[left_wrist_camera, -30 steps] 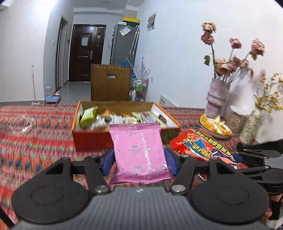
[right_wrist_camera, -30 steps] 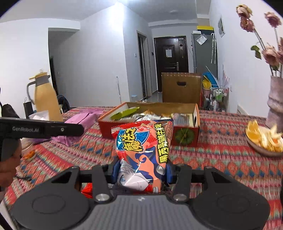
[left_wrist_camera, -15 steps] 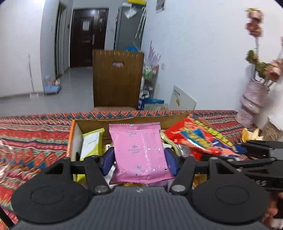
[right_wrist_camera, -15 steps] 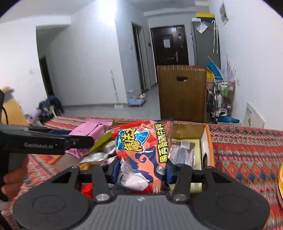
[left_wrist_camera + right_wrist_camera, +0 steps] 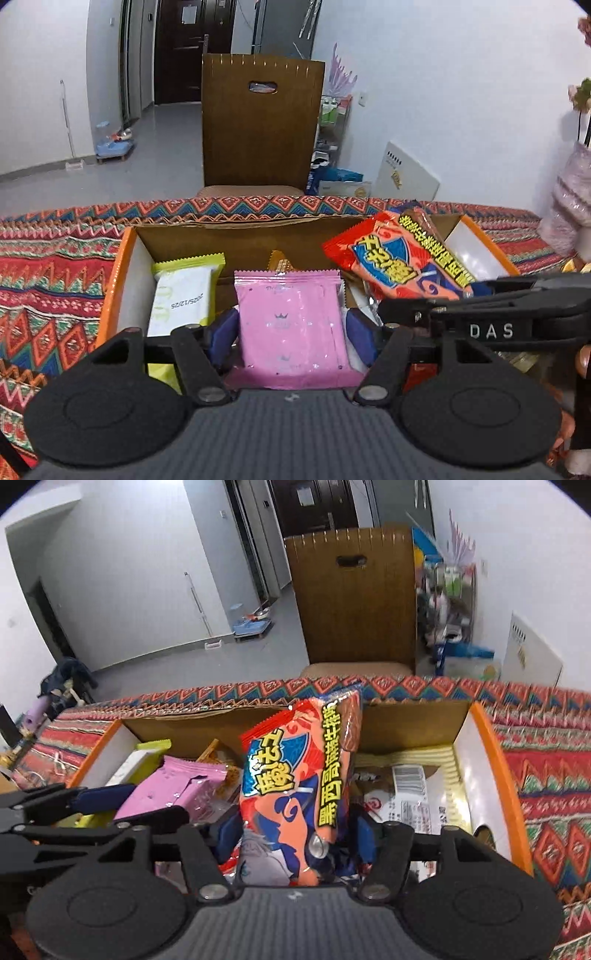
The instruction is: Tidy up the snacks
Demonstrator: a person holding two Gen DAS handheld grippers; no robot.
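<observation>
Blue-padded fingers [image 5: 224,334] of the left gripper [image 5: 291,332] are spreading, the flat pink foil sachet [image 5: 291,325] loose between them. The right gripper [image 5: 295,834] is likewise opening around the red-and-orange printed snack bag [image 5: 299,790]. A second ago both packets hung short of the orange-rimmed cardboard box [image 5: 122,266]; now both sit over its interior, so release looks underway. Inside lie a lime-and-white wrapper [image 5: 181,291] and barcoded clear packets [image 5: 406,794].

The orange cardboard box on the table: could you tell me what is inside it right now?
Inside the box lie a lime-green packet, a barcoded clear packet and other wrappers. The pink packet and red snack bag, between opening jaws, hide whatever lies beneath.
</observation>
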